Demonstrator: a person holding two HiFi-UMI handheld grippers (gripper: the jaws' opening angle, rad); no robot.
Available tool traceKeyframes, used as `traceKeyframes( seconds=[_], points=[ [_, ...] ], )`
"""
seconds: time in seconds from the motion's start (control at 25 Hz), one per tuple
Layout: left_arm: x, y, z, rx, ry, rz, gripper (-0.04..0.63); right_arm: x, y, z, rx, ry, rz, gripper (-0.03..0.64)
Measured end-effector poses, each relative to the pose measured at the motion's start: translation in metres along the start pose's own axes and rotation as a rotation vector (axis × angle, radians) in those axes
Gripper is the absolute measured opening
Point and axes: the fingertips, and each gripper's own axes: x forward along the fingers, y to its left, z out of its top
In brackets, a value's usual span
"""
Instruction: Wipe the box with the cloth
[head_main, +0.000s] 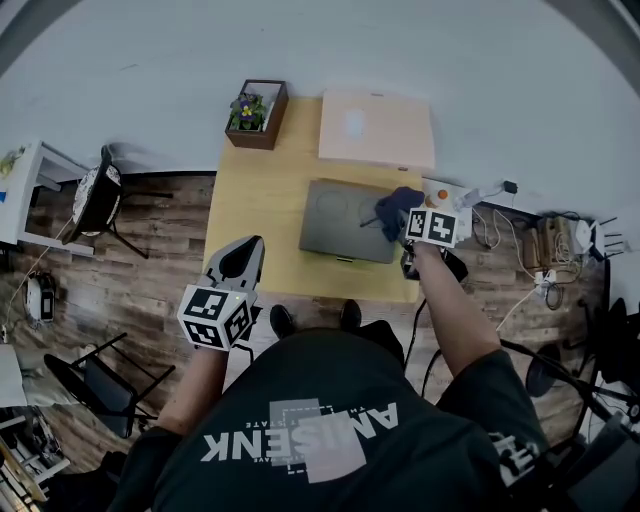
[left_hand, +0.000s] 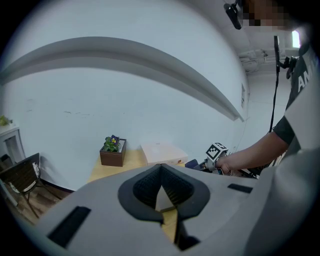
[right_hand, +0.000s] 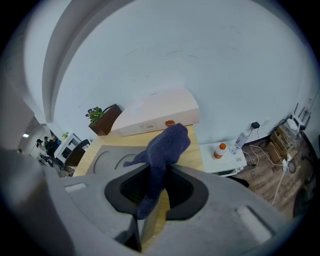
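Note:
A pale pink box (head_main: 377, 127) lies at the far end of the wooden table (head_main: 250, 200); it also shows in the right gripper view (right_hand: 160, 112) and the left gripper view (left_hand: 162, 151). My right gripper (head_main: 402, 218) (right_hand: 157, 180) is shut on a dark blue cloth (head_main: 397, 207) (right_hand: 167, 147), which hangs over a flat grey mat (head_main: 345, 220) just short of the box. My left gripper (head_main: 248, 255) (left_hand: 160, 172) is held off the table's near left corner, shut with nothing in it.
A brown planter with a flowering plant (head_main: 256, 113) (left_hand: 112, 152) stands at the table's far left corner. A low white side table with an orange-capped bottle (head_main: 443, 195) (right_hand: 218, 150) is to the right, cables (head_main: 530, 250) beyond it. A dark chair (head_main: 95, 200) stands left.

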Motion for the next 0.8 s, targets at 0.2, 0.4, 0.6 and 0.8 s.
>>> traceKeyframes(
  seconds=[0.2, 0.4, 0.6, 0.8],
  points=[
    [-0.002, 0.005, 0.005, -0.018, -0.028, -0.02, 0.002, -0.019, 0.032, 0.015, -0.034, -0.036, 0.113, 0.081],
    [-0.011, 0.013, 0.006, -0.049, -0.04, -0.007, 0.002, -0.024, 0.117, 0.03, -0.143, -0.022, 0.288, 0.081],
    [-0.035, 0.032, -0.002, -0.131, -0.046, 0.053, 0.002, -0.003, 0.187, 0.015, -0.21, 0.032, 0.381, 0.081],
    [-0.068, 0.057, -0.009, -0.186, -0.095, 0.148, 0.002, 0.035, 0.231, -0.014, -0.264, 0.115, 0.419, 0.081]
  ],
)
